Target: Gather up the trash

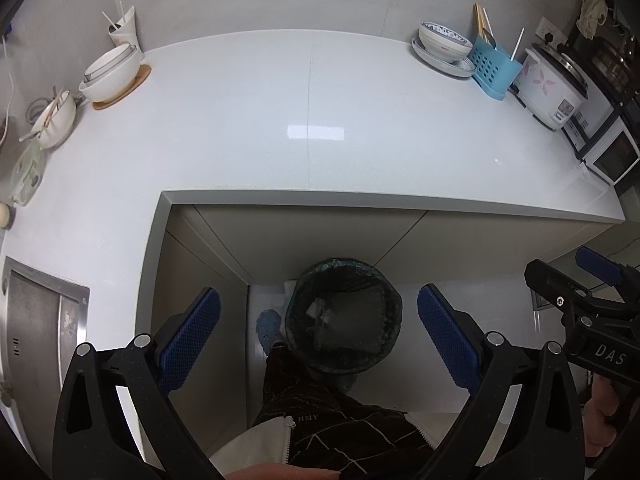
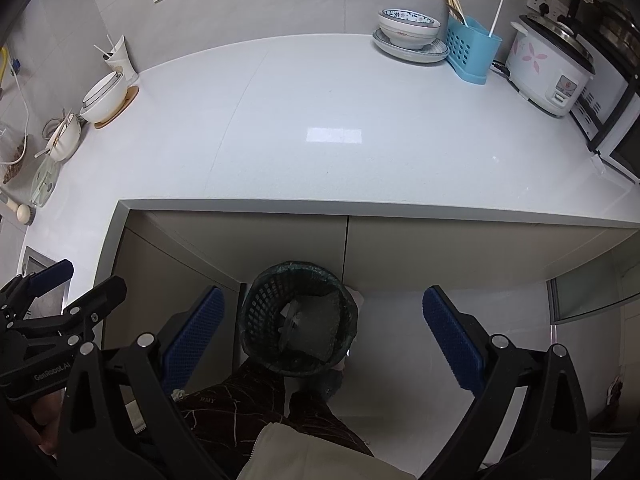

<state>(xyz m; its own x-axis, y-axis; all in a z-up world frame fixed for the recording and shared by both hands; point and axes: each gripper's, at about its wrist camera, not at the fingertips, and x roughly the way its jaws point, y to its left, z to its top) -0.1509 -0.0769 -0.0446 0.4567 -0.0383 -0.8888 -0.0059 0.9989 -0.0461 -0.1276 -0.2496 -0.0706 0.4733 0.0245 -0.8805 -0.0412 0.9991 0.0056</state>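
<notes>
Left wrist view: round dark mesh waste basket [image 1: 347, 316] with green liner on pale floor, below counter edge, holding crumpled white scraps [image 1: 320, 309]. Framed by left gripper [image 1: 318, 338], jaws wide, blue ribbed pads empty. Right gripper [image 2: 323, 338] likewise spread wide and empty. Farther: glossy white countertop [image 1: 248, 128], stacked bowls [image 1: 444, 42], perforated blue holder [image 1: 494, 66] far right.

Sink [image 1: 36, 320] cut off at left edge; bin [image 2: 298, 318] contents indistinct.
</notes>
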